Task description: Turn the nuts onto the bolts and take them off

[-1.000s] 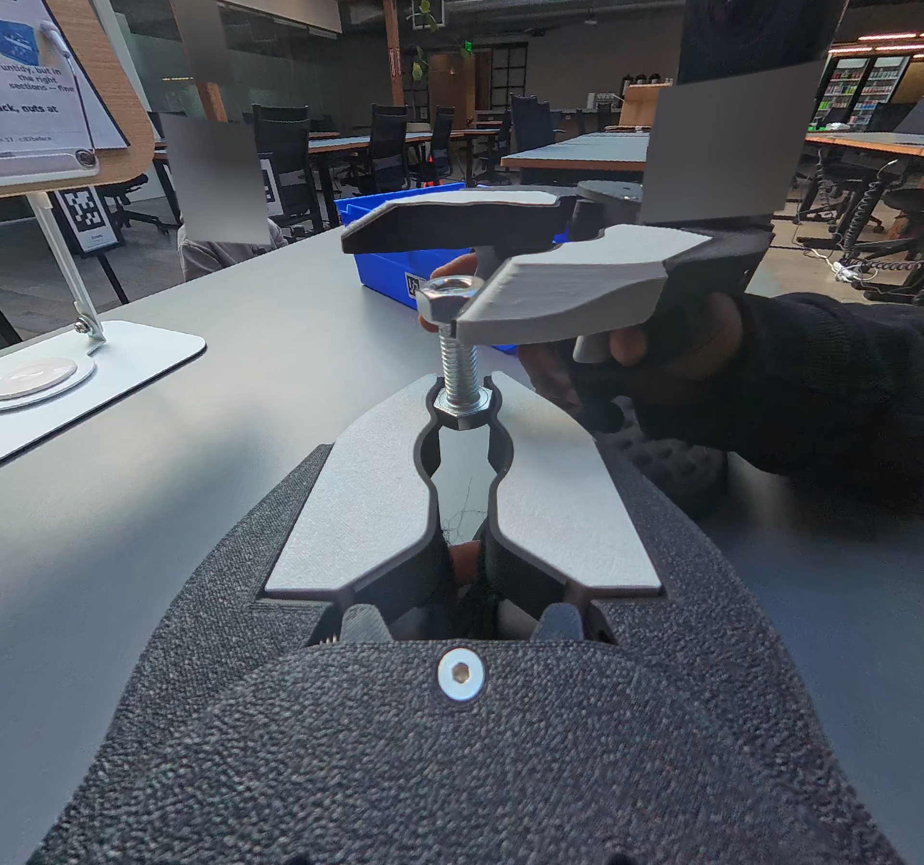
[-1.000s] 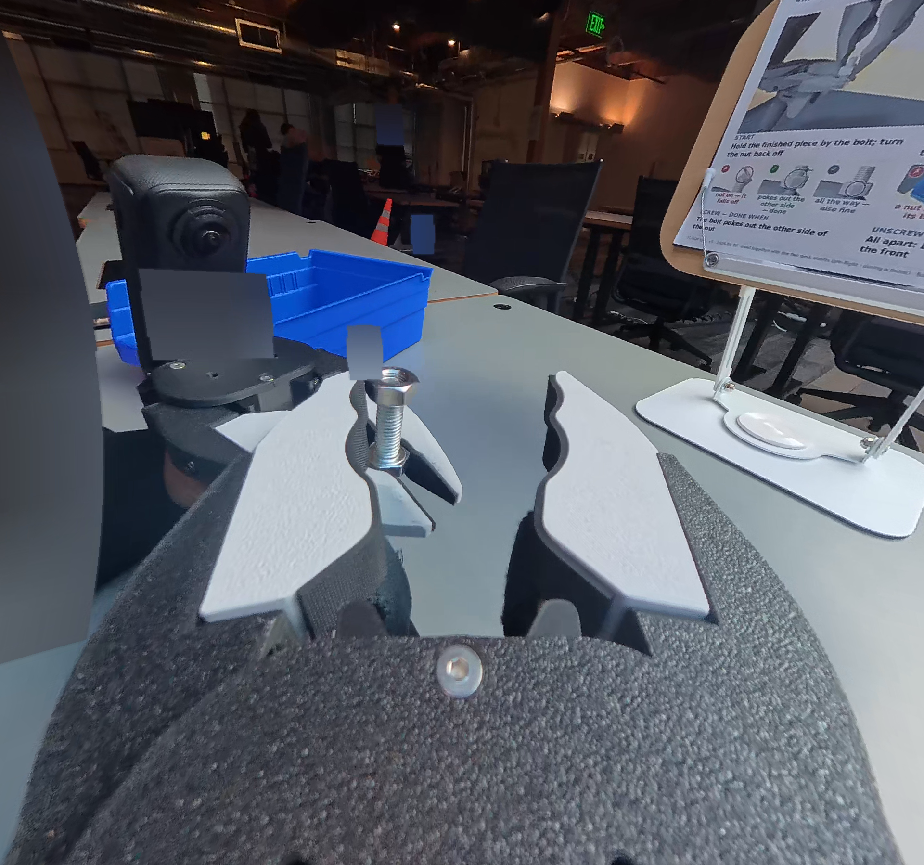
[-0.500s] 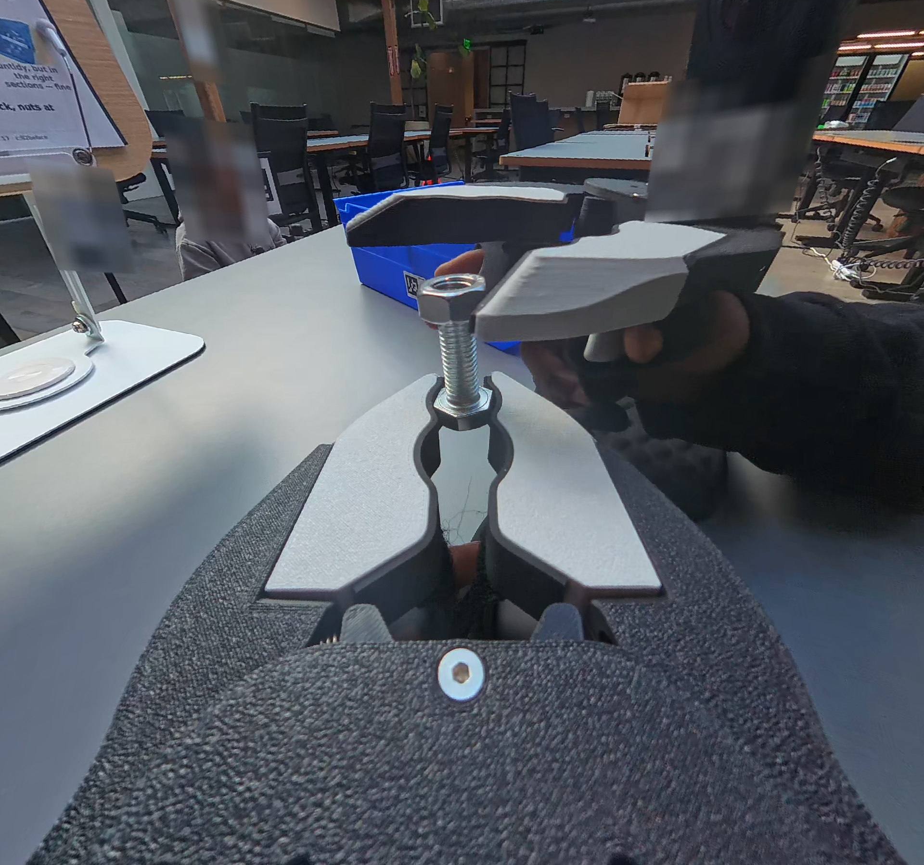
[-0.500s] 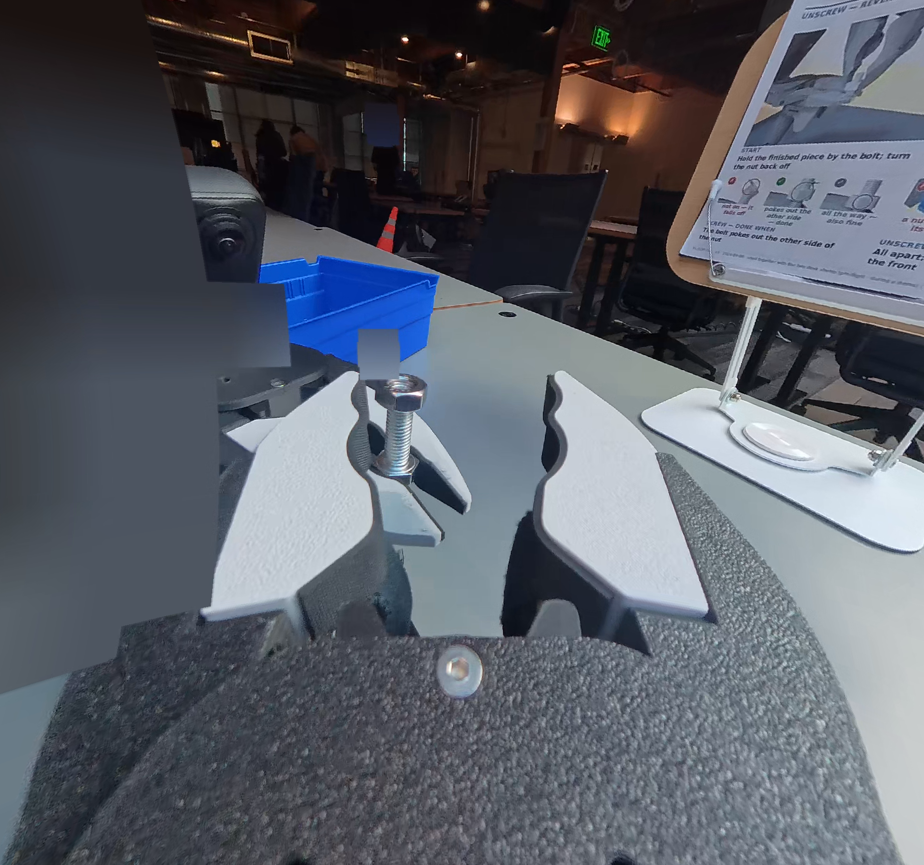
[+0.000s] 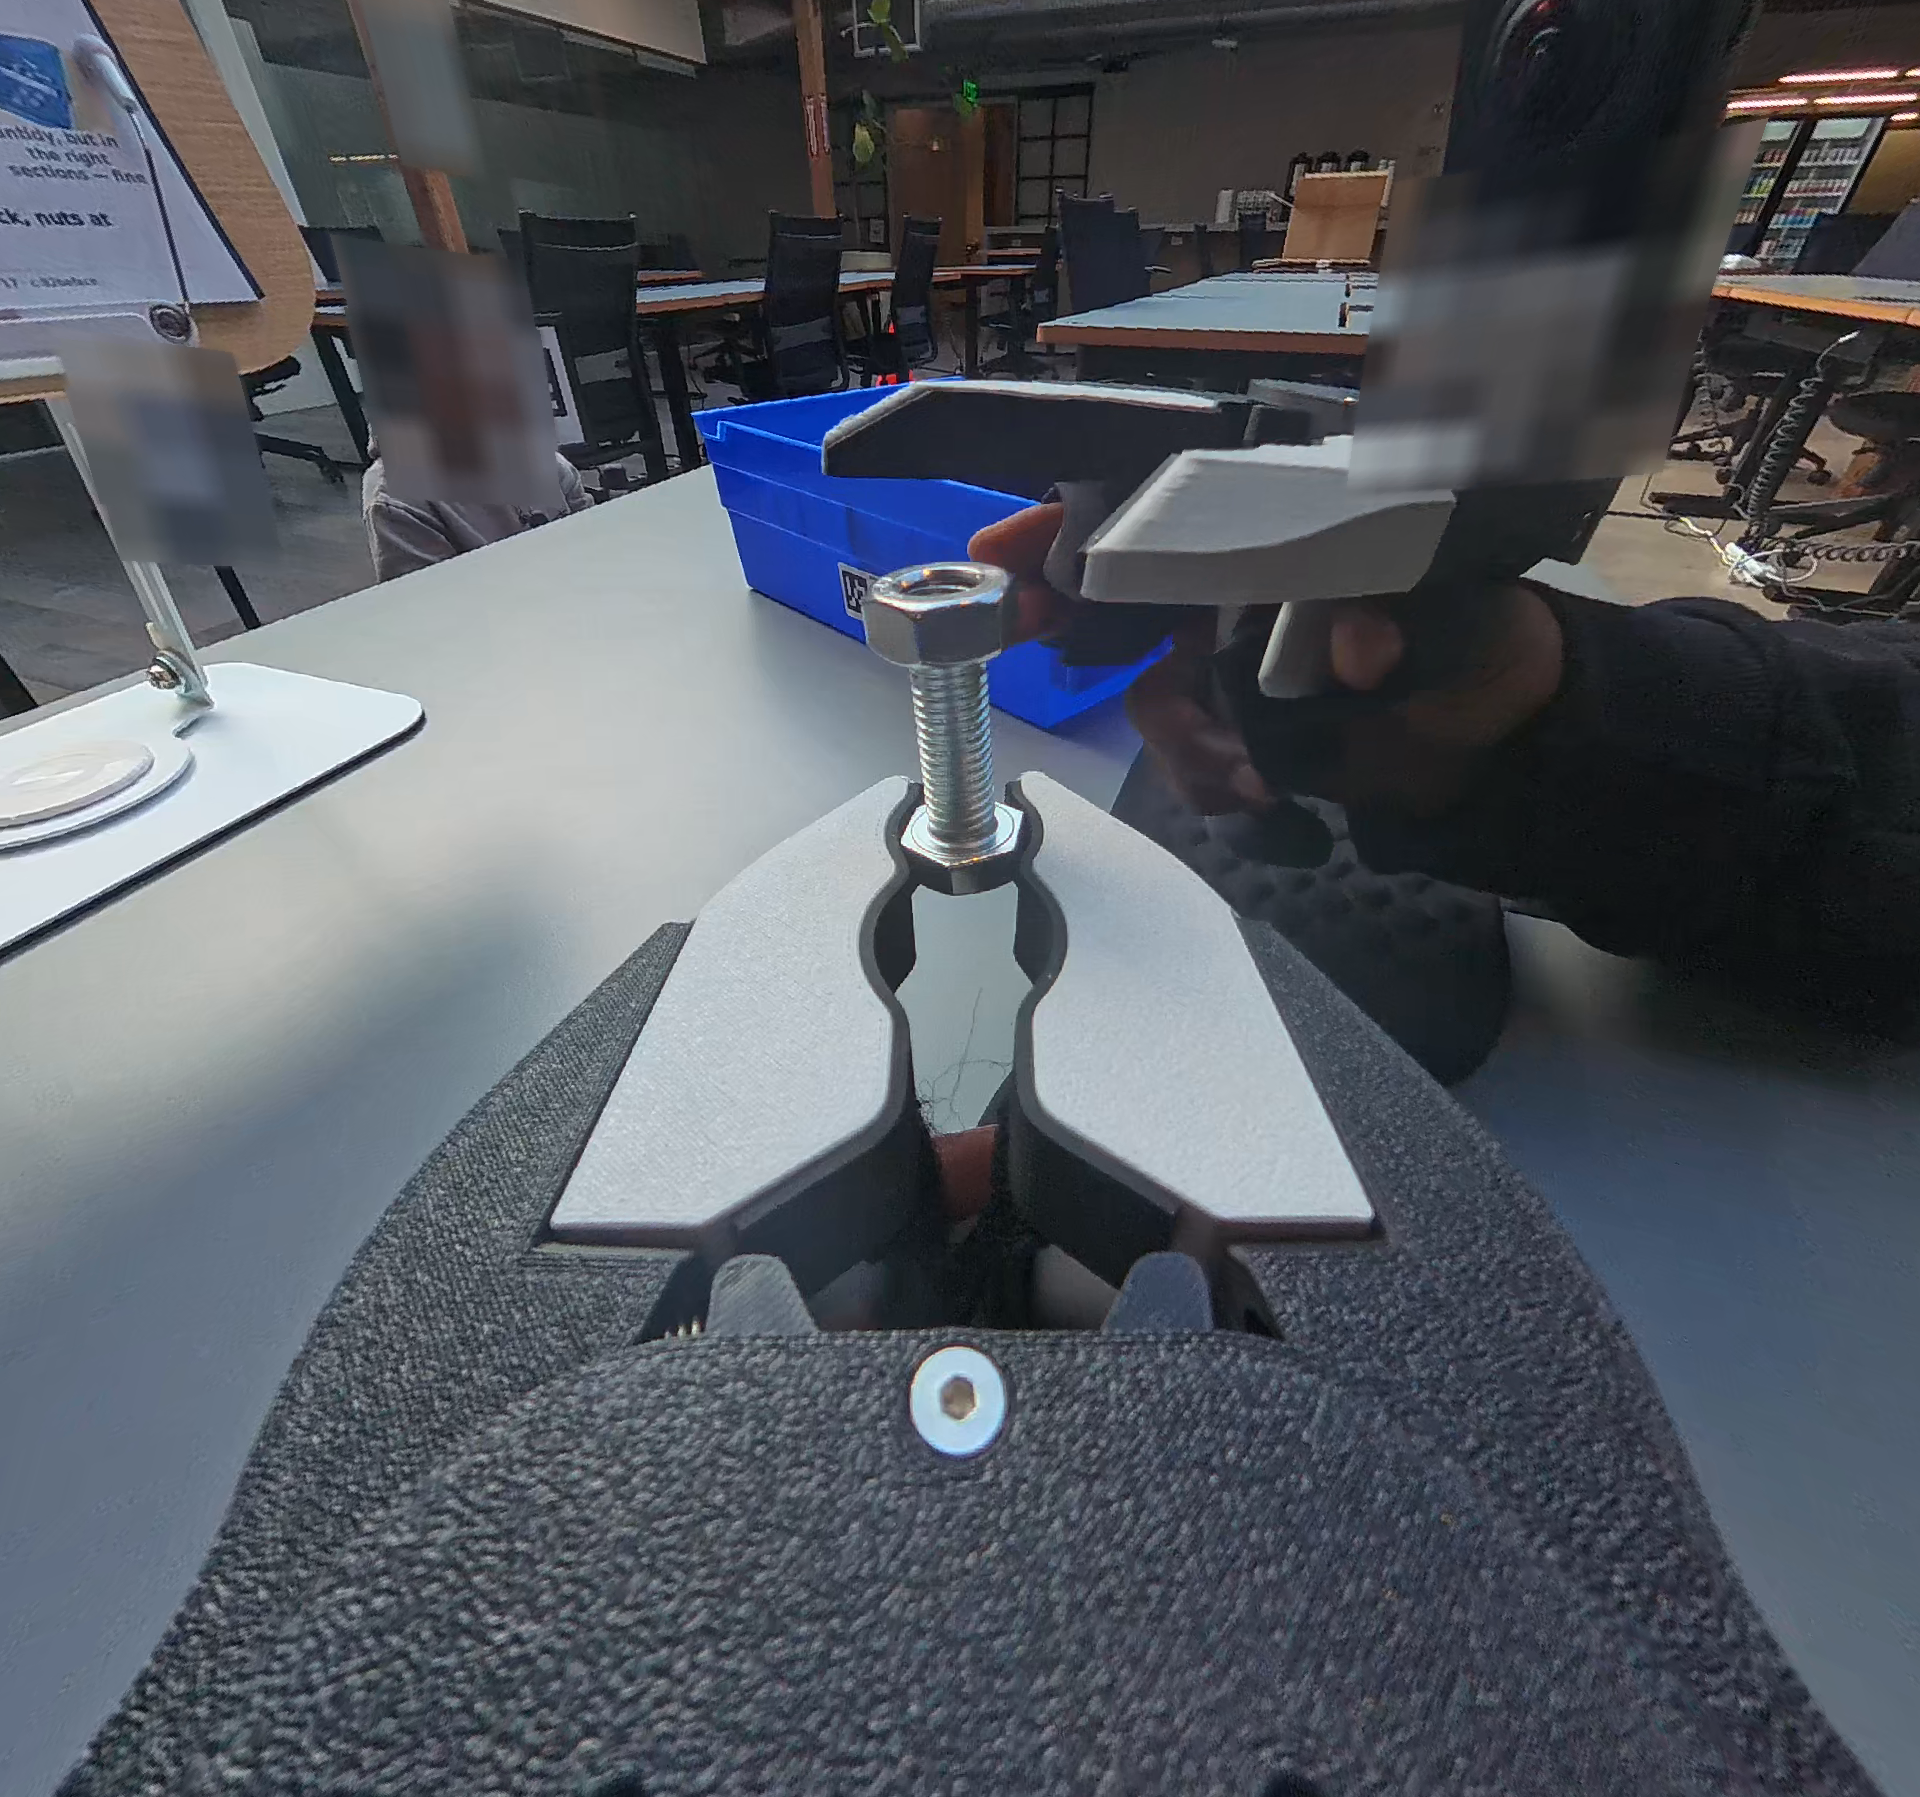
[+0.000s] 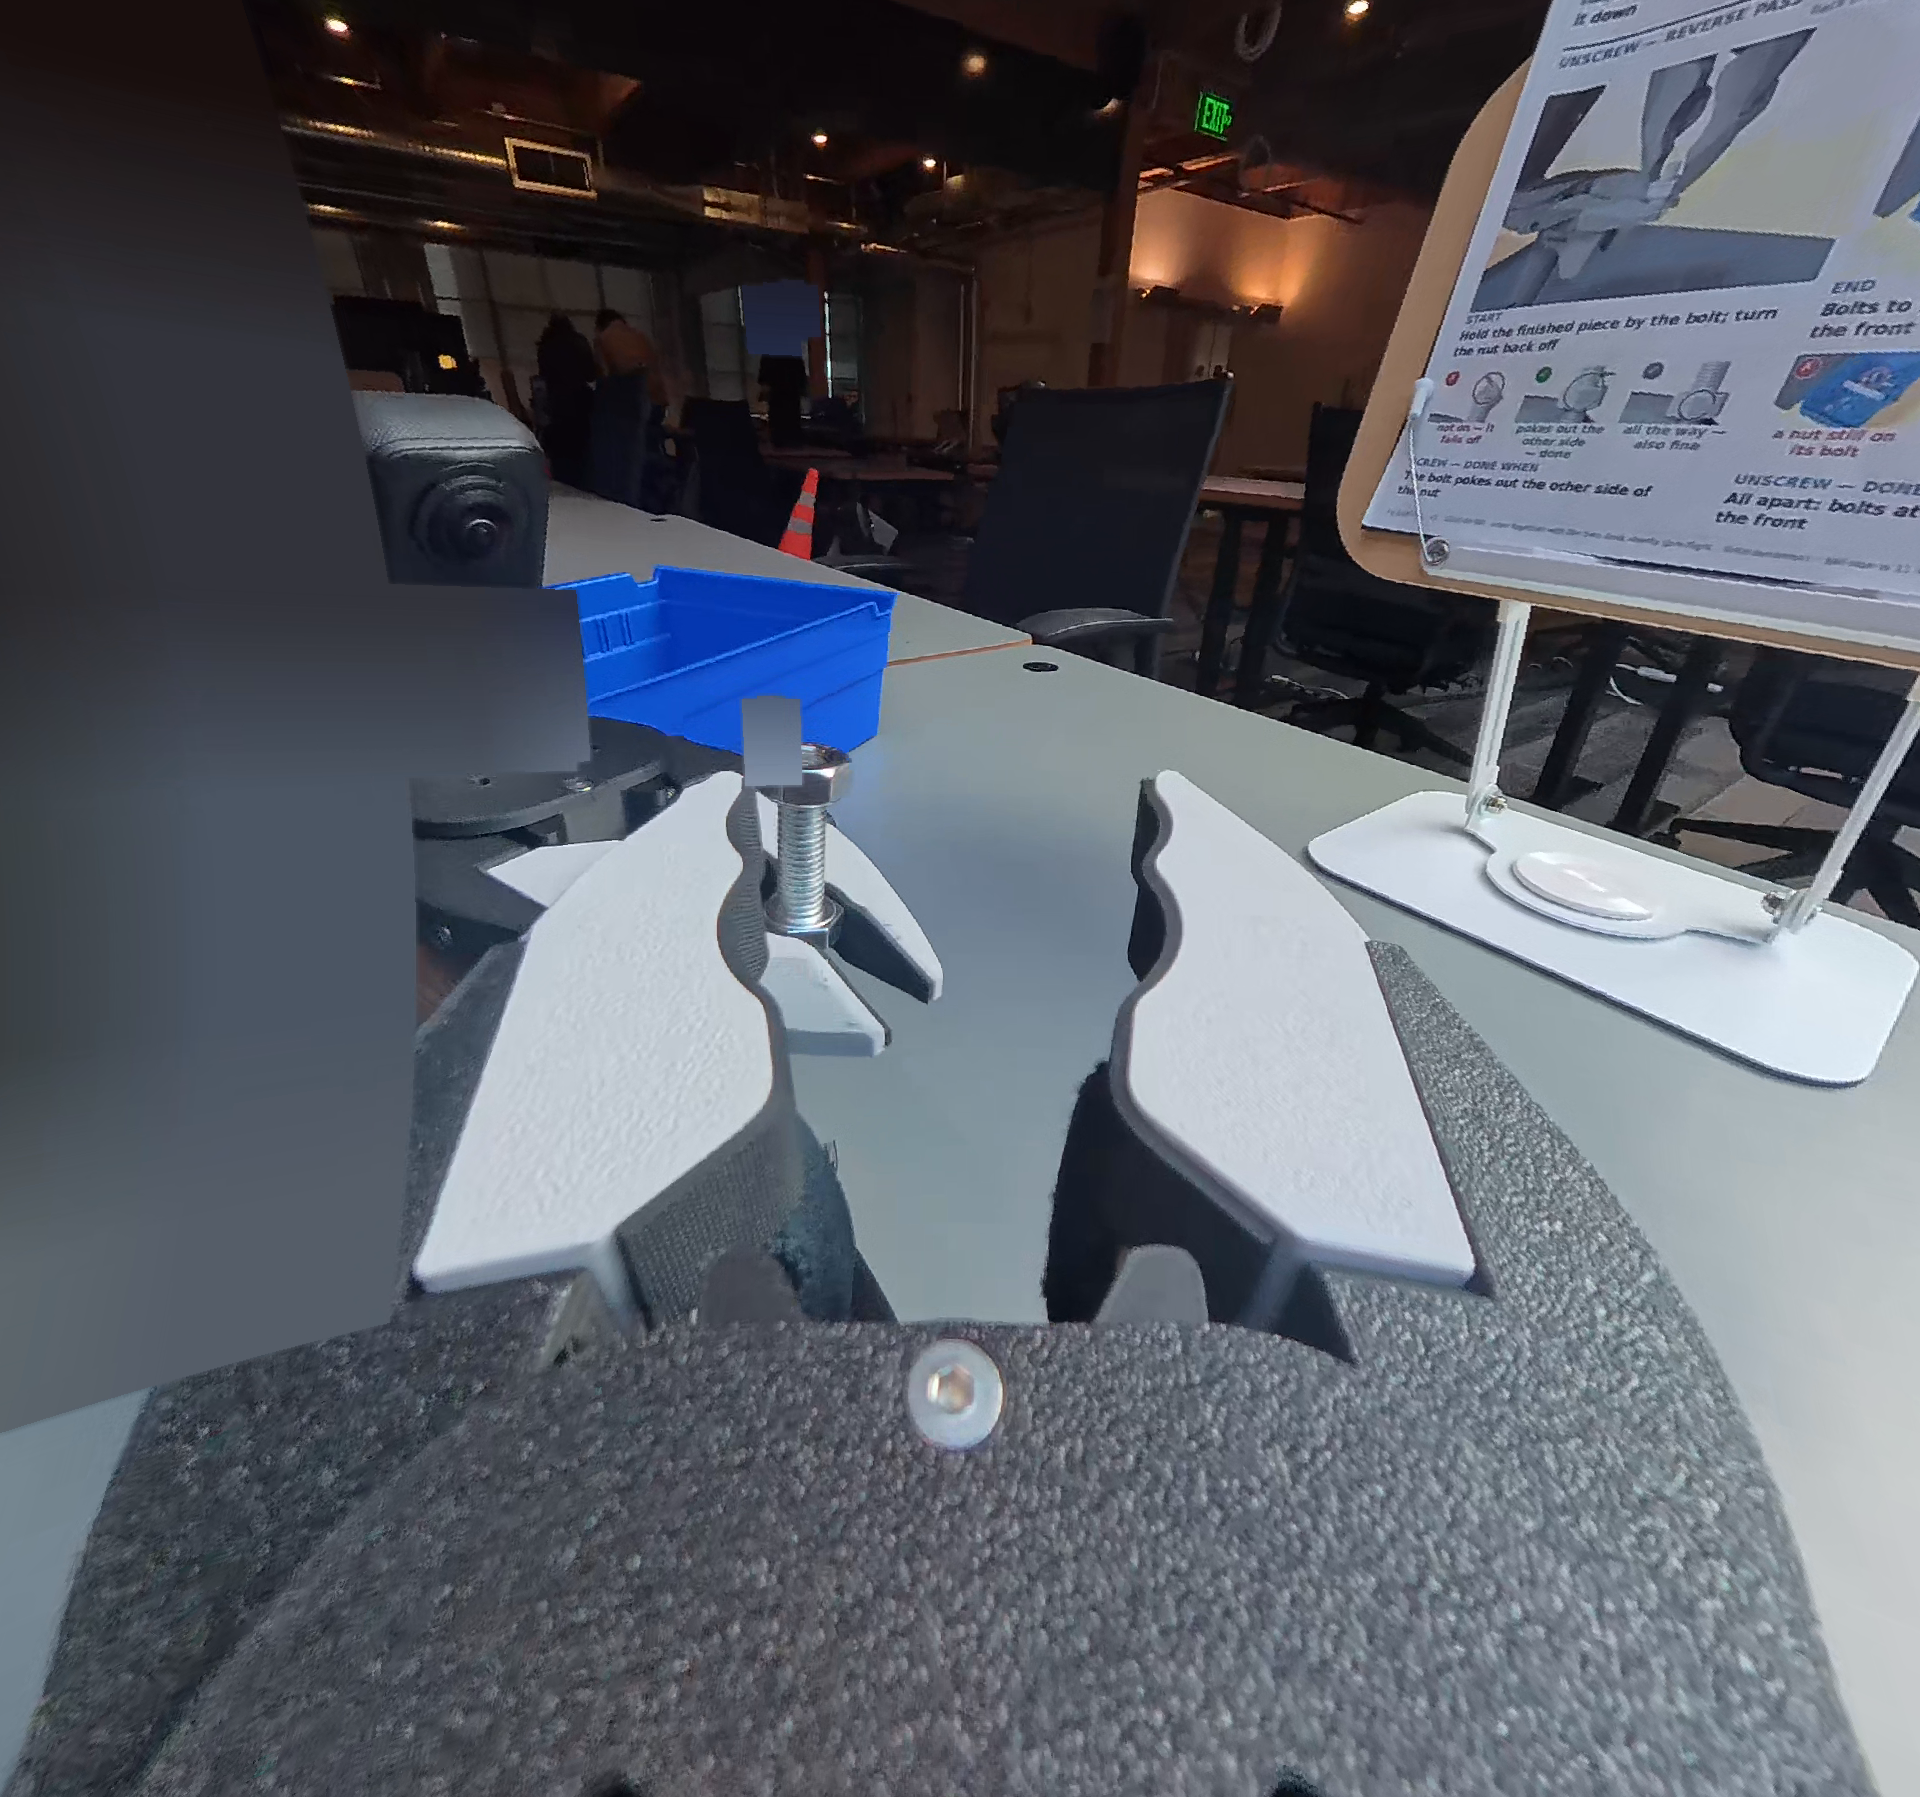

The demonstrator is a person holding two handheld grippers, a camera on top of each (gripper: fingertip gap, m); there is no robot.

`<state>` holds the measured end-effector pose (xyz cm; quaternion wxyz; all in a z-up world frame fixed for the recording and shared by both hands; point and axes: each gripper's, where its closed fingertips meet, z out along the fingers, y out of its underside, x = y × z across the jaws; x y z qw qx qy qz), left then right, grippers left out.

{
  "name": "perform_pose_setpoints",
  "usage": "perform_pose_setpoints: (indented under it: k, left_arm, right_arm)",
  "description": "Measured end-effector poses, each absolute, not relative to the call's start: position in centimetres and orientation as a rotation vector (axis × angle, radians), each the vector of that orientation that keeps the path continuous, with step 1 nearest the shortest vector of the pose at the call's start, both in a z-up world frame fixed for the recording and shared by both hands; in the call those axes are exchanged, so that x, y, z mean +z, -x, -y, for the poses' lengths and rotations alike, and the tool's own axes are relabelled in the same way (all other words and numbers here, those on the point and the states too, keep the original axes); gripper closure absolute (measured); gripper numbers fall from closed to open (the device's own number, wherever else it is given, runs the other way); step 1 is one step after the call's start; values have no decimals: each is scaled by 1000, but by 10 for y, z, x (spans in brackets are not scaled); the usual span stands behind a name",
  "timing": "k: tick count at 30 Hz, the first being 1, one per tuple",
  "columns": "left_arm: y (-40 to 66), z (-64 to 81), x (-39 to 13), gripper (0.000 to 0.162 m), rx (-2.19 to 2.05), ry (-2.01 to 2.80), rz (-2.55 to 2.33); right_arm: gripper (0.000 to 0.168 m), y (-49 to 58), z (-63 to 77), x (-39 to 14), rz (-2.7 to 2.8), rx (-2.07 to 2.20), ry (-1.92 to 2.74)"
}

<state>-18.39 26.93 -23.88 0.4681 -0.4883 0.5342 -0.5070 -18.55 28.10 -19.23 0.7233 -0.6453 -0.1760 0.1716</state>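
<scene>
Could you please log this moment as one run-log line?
left gripper: shut on upright silver threaded bolt | silver hex nut: at bolt's top | right gripper: open, beside nut

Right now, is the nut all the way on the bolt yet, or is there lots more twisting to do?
Done so far: the left gripper is shut on the bolt, standing it upright by its head. In hand: the nut sits at the very top of the threads. The right gripper is open beside it, not gripping. Left: almost all the thread below the nut is bare, so most turning remains, then taking it off. The blue bin waits behind.
</scene>
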Motion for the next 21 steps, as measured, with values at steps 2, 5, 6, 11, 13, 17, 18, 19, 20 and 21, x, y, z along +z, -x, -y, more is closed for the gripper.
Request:
perform_pose_setpoints:
  k: [2, 5, 6, 11, 13, 17, 18, 19, 20, 21]
  left_arm:
    - [184, -269, -239, 148, -1244, 1198, -1310]
    - [184, -269, -239, 148, -1243, 1197, -1314]
    - [184, -269, -239, 148, -1242, 1197, -1315]
    - [184, -269, -239, 148, -1245, 1198, -1310]
    - [184, -269, -239, 147, -1245, 1201, -1312]
    - [184, -269, -239, 148, -1250, 1199, -1308]
    - [184, -269, -239, 148, -1249, 1199, -1309]
    - [184, -269, -239, 147, -1248, 1199, -1311]
    - [184, -269, -239, 147, -1247, 1199, -1313]
    - [184, -269, -239, 147, -1246, 1199, -1313]
  right_arm:
    - [99, 195, -287, -193, 414, 374, 1432]
    - [98, 203, -295, -192, 429, 361, 1434]
    - [98, 204, -297, -192, 425, 360, 1437]
    - [98, 195, -293, -194, 412, 348, 1446]
    - [99, 187, -288, -194, 395, 342, 1447]
    - [102, 176, -279, -193, 366, 350, 1433]
    - [101, 177, -278, -191, 362, 365, 1426]
    - [101, 179, -278, -190, 363, 376, 1421]
    - [100, 182, -280, -190, 370, 379, 1422]
    - [99, 187, -282, -191, 384, 382, 1425]
